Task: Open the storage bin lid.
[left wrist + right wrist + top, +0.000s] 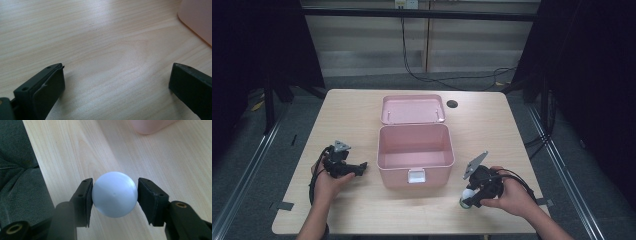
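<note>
White ball (114,194) sits right between the right hand-held gripper (114,200) jaws, both pads pressed on its sides, low on the worktop (155,157) near its front edge, pink box (414,150) just beyond

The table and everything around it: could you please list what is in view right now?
ball: one, pale blue-white, near the table's front edge, between the right jaws, both pads touching it
box: one, pink, lid open, mid-table, nothing visible inside
table: one, light wood, dark round hole at back right
cables: black, on the floor behind
left hand-held gripper: black, jaws wide apart over bare wood, left of the box
right hand-held gripper: black, closed on the ball
hands: two, at the front edge
</note>
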Tool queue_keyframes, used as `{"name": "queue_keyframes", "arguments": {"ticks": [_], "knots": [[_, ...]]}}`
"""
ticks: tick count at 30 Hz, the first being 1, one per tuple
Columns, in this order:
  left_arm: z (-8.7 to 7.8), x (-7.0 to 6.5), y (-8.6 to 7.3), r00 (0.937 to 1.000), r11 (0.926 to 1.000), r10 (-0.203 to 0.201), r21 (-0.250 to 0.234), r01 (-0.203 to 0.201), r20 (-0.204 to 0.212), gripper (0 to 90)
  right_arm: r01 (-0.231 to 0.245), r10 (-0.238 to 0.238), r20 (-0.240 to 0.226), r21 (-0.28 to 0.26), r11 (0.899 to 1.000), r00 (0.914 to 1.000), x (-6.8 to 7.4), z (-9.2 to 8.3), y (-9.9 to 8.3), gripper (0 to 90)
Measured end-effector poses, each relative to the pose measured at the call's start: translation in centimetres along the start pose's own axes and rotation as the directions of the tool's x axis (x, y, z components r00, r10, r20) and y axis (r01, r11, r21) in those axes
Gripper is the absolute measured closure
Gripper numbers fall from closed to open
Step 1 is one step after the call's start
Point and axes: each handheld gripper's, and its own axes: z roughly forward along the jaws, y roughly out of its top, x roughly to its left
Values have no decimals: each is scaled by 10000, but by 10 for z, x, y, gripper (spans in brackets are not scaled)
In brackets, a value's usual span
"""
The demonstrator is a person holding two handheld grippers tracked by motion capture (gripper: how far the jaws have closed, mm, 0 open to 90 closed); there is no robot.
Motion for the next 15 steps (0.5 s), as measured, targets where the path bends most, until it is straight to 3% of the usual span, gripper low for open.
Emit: {"name": "queue_keyframes", "arguments": {"ticks": [15], "knots": [[0,0,0,10000,10000,6,2,-6,2,0,78,-80,54,345,9994,10000,1,2,4,502]]}}
